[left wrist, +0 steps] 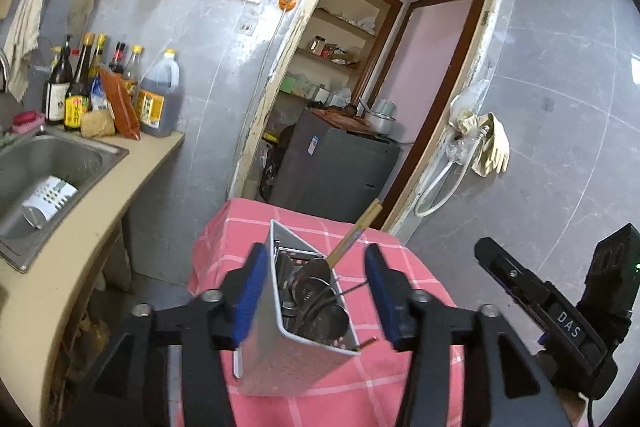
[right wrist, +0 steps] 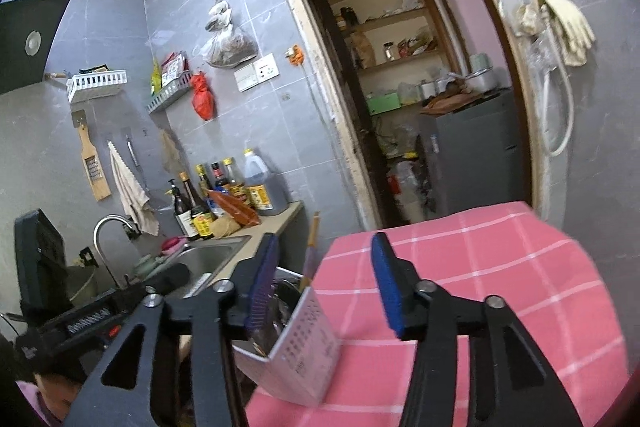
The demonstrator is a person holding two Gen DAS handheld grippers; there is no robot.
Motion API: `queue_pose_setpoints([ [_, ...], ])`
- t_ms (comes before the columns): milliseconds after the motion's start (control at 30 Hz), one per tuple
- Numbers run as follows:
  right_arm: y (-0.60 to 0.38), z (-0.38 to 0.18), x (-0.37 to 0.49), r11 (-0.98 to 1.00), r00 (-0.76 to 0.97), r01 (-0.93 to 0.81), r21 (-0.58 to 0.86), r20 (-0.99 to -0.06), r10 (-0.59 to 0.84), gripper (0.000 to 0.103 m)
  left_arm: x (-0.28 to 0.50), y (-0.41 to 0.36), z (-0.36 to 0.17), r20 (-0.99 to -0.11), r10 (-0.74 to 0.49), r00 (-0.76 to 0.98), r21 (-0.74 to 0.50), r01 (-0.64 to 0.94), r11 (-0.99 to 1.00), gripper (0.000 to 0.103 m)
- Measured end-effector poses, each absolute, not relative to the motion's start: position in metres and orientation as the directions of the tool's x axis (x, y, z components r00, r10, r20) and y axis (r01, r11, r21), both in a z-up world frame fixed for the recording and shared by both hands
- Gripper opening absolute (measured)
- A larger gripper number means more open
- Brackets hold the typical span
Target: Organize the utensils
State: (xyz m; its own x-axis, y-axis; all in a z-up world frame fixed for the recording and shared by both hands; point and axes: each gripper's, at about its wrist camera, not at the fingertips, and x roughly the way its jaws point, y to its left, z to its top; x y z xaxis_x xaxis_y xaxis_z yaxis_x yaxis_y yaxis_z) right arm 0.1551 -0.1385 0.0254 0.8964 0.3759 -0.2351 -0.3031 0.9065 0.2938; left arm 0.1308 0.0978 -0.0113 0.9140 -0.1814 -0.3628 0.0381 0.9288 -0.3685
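A white perforated utensil holder stands on the table with the pink checked cloth. It holds metal spoons and a pair of chopsticks that lean out to the right. My left gripper is open with the holder between its blue pads; the left pad is close to the holder's wall, the right pad stands apart. In the right wrist view my right gripper is open above the holder, gripping nothing. Its black body shows at the right of the left wrist view.
A steel sink with a second white holder lying in it is at the left, in a beige counter. Sauce bottles stand behind it. Past the table is a doorway with a grey cabinet.
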Motion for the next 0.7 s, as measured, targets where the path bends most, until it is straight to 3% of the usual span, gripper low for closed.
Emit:
queue_pose_setpoints([
  [300,-0.175,0.047,0.103,0.957,0.935,-0.206,0.204,-0.247,0.254,0.083,0.088,0.082,0.007,-0.356,-0.144,0.923,-0.301,0.033,0.953,0.098],
  [467,-0.191,0.057,0.071,0.972,0.951,-0.167,0.163,-0.235,0.203,0.1,0.06,0.069,0.011,-0.348,-0.122,0.929,-0.248,0.034,0.968,0.102],
  [700,-0.203,0.063,0.024,0.985,0.961,-0.133,0.107,-0.228,0.155,0.102,0.025,0.051,0.006,-0.354,-0.11,0.929,-0.197,0.041,0.98,0.102],
])
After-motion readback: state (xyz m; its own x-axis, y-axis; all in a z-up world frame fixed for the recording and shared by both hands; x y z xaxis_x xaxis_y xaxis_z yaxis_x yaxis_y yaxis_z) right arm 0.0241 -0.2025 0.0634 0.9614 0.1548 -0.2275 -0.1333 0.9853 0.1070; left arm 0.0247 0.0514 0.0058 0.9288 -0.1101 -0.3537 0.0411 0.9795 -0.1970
